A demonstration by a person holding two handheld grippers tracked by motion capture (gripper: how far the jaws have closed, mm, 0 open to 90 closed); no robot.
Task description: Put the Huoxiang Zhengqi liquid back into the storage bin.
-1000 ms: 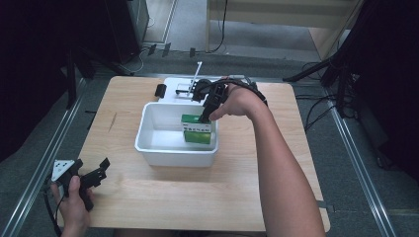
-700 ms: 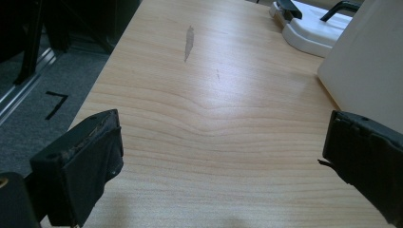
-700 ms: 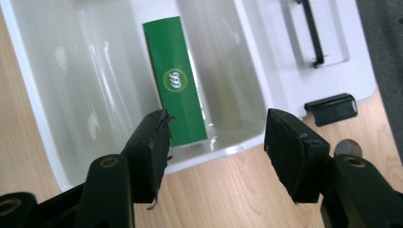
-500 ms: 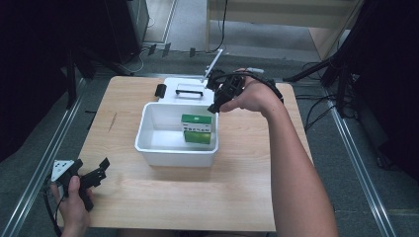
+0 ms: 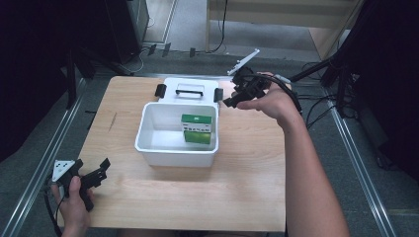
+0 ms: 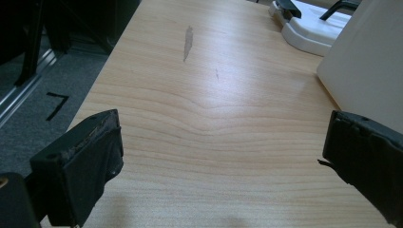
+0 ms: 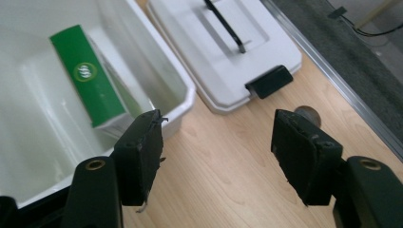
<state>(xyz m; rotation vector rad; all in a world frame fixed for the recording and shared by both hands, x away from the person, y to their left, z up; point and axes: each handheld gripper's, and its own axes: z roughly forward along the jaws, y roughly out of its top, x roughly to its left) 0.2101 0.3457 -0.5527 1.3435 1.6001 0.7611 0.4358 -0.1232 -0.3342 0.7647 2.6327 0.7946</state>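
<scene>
I see the white bin [image 5: 176, 133] sitting mid-tabletop [image 5: 247, 182], open at the top; a green and white box [image 5: 197, 129] stands inside it against its right wall; in the right gripper view that box [image 7: 90, 88] leans at a tilt near the bin's corner [image 7: 185, 92]. The bin's white lid [image 5: 189, 89] lies flat just behind it, black handle up, a black latch [image 7: 268, 80] at its end. My right hand-held gripper [image 5: 231, 102] hangs above the tabletop beside the bin's far right corner, jaws spread, nothing between them; its own view [image 7: 216, 156] shows bare wood in the gap. My left hand-held gripper [image 5: 103, 168] rests low at the near left corner, well apart from the bin; its jaws are spread wide and empty [image 6: 221, 156]; a dark scuff [image 6: 187, 42] marks the wood ahead.
</scene>
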